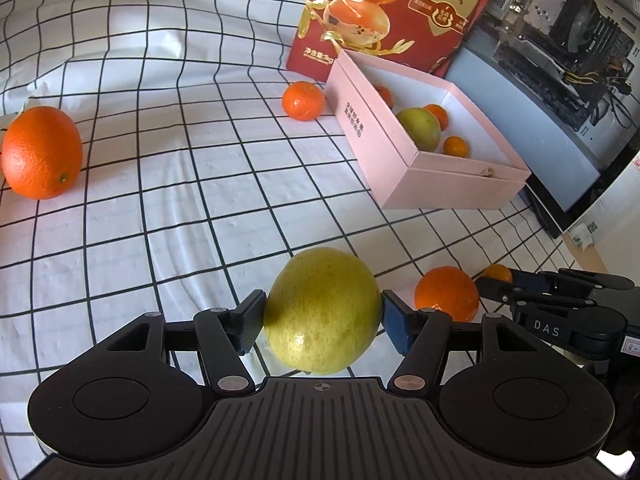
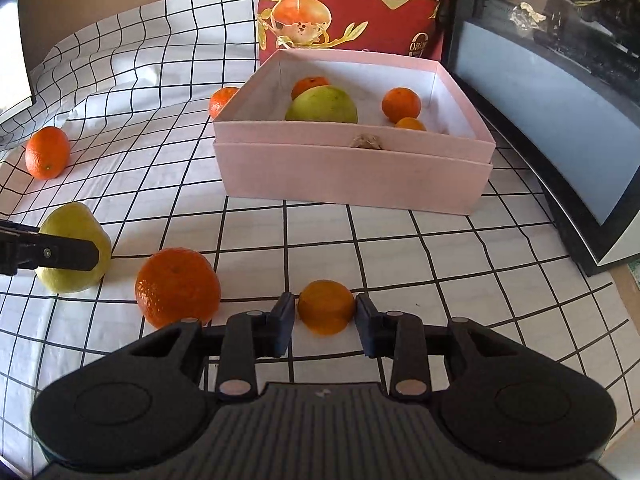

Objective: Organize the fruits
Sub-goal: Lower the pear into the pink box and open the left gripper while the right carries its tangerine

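On the checked cloth (image 2: 360, 240) we count two green-yellow fruits and seven orange ones. One green fruit (image 2: 322, 105) lies in the pink box (image 2: 348, 176) with three small oranges: one behind it (image 2: 310, 85), one to the right (image 2: 401, 102), and one near the front wall (image 2: 410, 124).

Outside the box lie four orange fruits. A mandarin (image 1: 303, 101) sits just beside the box's far left corner, a large orange (image 1: 42, 152) rests far to the left, well apart from the rest, a big mandarin (image 2: 177, 286) sits near between the two grippers, and a small orange (image 2: 326, 306) lies just in front of us on the right. A red printed bag (image 2: 352, 4) stands behind the box, and a dark monitor (image 2: 560, 120) stands to the right.

Our left gripper (image 1: 322, 320) pinches the second green fruit (image 1: 322, 312): the fruit sits squarely between the jaws, both pads pressed against its sides, near the front edge of the cloth.

Our right gripper (image 2: 325, 322) has its jaws spread round the small orange. The orange lies between the two pads, very close to each; we cannot tell whether the pads touch it. It rests on the cloth, near side of the box, just right of the big mandarin.
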`<action>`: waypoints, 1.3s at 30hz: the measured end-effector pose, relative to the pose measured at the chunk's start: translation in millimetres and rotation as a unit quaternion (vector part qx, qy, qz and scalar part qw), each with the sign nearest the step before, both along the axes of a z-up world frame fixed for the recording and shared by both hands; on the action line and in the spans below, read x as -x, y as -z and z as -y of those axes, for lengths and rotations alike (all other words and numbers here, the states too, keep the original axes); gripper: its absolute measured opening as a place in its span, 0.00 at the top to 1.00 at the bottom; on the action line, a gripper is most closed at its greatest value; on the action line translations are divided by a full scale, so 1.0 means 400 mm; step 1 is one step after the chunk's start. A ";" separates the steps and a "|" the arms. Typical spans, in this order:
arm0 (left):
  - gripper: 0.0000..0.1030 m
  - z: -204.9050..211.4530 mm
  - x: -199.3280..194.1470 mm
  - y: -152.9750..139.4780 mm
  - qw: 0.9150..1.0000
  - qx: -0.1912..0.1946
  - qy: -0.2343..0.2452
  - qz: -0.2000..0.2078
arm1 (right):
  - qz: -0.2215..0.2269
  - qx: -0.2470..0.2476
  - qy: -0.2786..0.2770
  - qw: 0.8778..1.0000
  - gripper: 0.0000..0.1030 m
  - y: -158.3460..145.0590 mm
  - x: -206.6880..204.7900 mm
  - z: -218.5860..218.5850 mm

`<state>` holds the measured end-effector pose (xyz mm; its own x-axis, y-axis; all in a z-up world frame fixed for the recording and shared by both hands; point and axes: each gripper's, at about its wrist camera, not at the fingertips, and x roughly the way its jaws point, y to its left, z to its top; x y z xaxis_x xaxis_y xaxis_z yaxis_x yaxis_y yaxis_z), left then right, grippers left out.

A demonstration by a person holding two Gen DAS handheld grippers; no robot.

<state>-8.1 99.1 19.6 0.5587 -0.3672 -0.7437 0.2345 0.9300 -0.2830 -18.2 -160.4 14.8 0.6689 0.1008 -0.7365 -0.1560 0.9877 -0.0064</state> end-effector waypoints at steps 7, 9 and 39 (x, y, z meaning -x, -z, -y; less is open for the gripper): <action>0.35 0.007 0.007 -0.001 1.000 -0.006 -0.003 0.007 | -0.001 -0.010 0.002 1.000 0.72 -0.004 0.002 0.012; 0.35 0.006 0.006 -0.001 1.000 -0.007 -0.004 0.009 | 0.002 -0.014 0.002 1.000 0.72 -0.007 0.005 0.017; 0.35 0.494 -0.419 -0.144 0.994 0.018 0.099 -0.037 | 0.132 -0.038 -0.027 0.990 0.72 -0.450 -0.363 0.157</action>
